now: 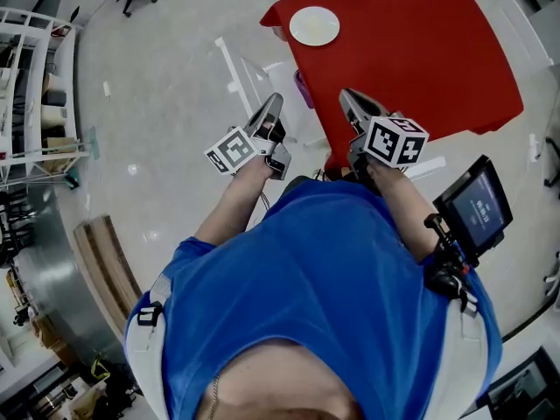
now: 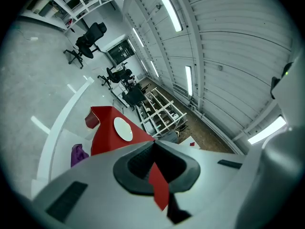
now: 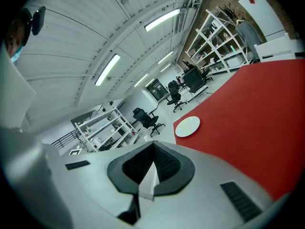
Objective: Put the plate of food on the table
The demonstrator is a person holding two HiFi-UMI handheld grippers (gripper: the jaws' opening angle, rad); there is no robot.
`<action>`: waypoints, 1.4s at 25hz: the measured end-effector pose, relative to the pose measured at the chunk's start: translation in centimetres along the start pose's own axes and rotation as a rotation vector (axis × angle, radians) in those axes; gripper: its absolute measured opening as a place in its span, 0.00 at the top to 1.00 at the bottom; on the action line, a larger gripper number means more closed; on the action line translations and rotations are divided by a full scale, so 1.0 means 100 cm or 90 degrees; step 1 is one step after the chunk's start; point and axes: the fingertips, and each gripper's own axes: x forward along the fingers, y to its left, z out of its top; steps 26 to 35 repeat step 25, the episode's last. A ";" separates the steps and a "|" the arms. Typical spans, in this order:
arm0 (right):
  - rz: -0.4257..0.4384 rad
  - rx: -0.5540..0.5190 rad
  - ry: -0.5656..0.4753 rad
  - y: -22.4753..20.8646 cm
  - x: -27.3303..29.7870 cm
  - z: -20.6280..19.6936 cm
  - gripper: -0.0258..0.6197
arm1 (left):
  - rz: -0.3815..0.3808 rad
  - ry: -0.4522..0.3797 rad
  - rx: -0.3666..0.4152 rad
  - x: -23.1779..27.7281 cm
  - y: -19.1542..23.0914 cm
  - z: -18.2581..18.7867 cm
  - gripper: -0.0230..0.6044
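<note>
A white plate lies on the far left corner of the red table; it looks empty, with no food showing. Both grippers hover in front of the person's body, short of the table's near edge. My left gripper is shut with nothing in it and hangs over the floor left of the table. My right gripper is shut and empty at the table's near corner. The plate on the red table shows ahead of my left gripper. My right gripper also faces the plate.
A purple object sits by the table's left edge near the floor. A dark screen stands at the person's right. White shelves line the left wall, and a wooden bench lies lower left. Office chairs stand farther off.
</note>
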 end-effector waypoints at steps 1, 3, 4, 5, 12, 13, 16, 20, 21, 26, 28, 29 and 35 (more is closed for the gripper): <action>0.002 -0.001 0.001 0.000 0.000 -0.001 0.96 | -0.001 0.001 0.000 0.000 -0.001 -0.001 0.95; 0.005 -0.002 0.001 0.002 0.000 0.000 0.96 | -0.003 0.003 0.003 0.000 -0.002 -0.002 0.95; 0.005 -0.003 0.000 0.002 0.000 0.001 0.96 | -0.004 0.003 0.004 0.000 -0.003 -0.002 0.95; 0.005 -0.003 -0.001 0.002 0.000 0.001 0.96 | -0.005 0.004 0.006 0.001 -0.004 -0.002 0.95; -0.001 -0.004 -0.004 0.000 -0.002 0.004 0.96 | -0.008 0.009 0.003 0.005 -0.006 -0.004 0.95; -0.002 -0.004 -0.004 -0.001 -0.002 0.004 0.96 | -0.009 0.010 0.002 0.006 -0.006 -0.005 0.95; -0.005 0.000 -0.006 -0.002 -0.003 0.004 0.96 | -0.011 0.014 0.003 0.009 -0.007 -0.007 0.95; -0.007 -0.002 -0.006 -0.005 -0.004 0.004 0.96 | -0.016 0.015 0.004 0.015 -0.009 -0.008 0.95; -0.006 -0.004 -0.005 -0.005 -0.003 0.005 0.96 | -0.017 0.013 0.004 0.016 -0.010 -0.008 0.95; -0.003 -0.012 -0.001 -0.005 -0.001 0.009 0.96 | -0.020 0.006 0.002 0.021 -0.013 -0.007 0.95; -0.003 -0.012 -0.001 -0.005 -0.001 0.009 0.96 | -0.020 0.006 0.002 0.021 -0.013 -0.007 0.95; -0.003 -0.012 -0.001 -0.005 -0.001 0.009 0.96 | -0.020 0.006 0.002 0.021 -0.013 -0.007 0.95; -0.003 -0.012 -0.001 -0.005 -0.001 0.009 0.96 | -0.020 0.006 0.002 0.021 -0.013 -0.007 0.95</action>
